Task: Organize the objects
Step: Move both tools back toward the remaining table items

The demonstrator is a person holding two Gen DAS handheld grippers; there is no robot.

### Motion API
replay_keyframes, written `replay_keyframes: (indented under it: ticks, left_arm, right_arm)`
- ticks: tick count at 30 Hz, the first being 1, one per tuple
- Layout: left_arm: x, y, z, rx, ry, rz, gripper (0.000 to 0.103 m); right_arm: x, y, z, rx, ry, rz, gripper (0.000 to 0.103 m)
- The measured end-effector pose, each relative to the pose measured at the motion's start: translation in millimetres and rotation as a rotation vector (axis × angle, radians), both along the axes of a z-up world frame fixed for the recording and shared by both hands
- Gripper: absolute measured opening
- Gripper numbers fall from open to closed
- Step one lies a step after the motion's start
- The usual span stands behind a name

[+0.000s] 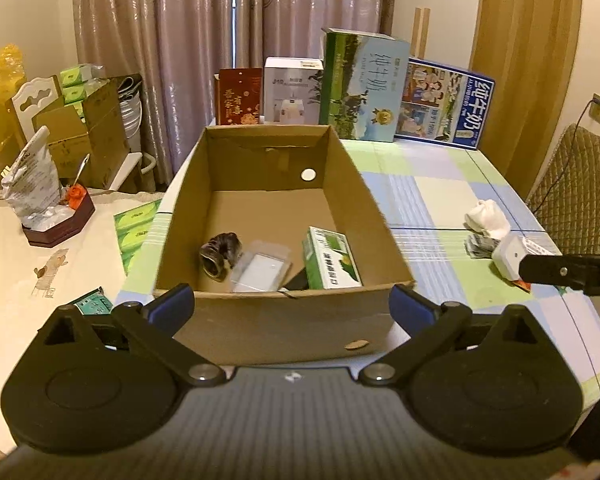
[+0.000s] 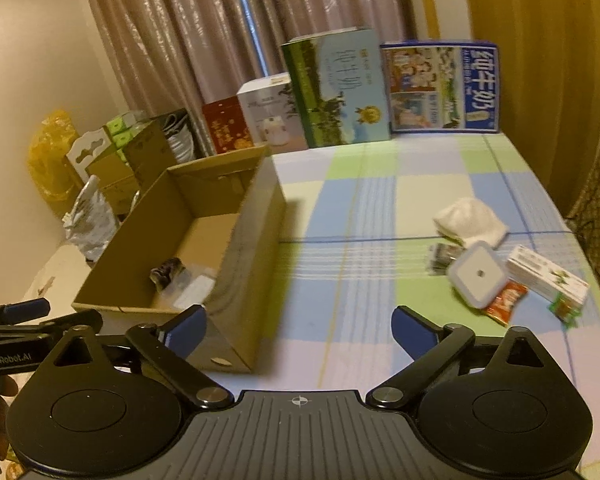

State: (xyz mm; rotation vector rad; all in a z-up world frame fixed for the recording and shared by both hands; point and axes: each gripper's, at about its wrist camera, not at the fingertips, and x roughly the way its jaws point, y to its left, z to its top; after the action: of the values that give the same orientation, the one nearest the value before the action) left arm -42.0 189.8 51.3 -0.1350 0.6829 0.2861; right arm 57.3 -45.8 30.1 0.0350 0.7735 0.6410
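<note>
So, the brown cardboard box [image 1: 284, 216] sits open-topped on the checked cloth [image 2: 360, 208], a green carton [image 1: 332, 258], clear plastic case [image 1: 262, 266] and dark curled thing [image 1: 220, 254] inside. Left gripper [image 1: 292, 306] spread wide at its near wall, empty. Right gripper [image 2: 300, 330] wide too, over bare cloth; white square plug [image 2: 476, 274], soft white cloth [image 2: 470, 222] and packets near the right edge. "GenRobot.AI" reads on the left gripper

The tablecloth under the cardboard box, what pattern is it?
The tablecloth is checked in pale green, blue, lilac and white; clearest in the right wrist view.
</note>
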Motion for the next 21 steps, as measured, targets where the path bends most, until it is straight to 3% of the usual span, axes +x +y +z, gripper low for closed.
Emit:
replay_keyframes:
  ticks: [11, 21]
  left_arm:
    - [4.0, -39.4, 1.2, -0.033, -0.014, -0.076, 0.102]
    - [24.3, -92.0, -1.1, -0.034, -0.051, -0.206, 0.102]
  right_arm:
    - [-7.6, -56.7, -4.0, -0.033, -0.016, -0.098, 0.101]
    - [-5.1, -114.3, -10.5, -0.054, -0.019, -0.222, 0.101]
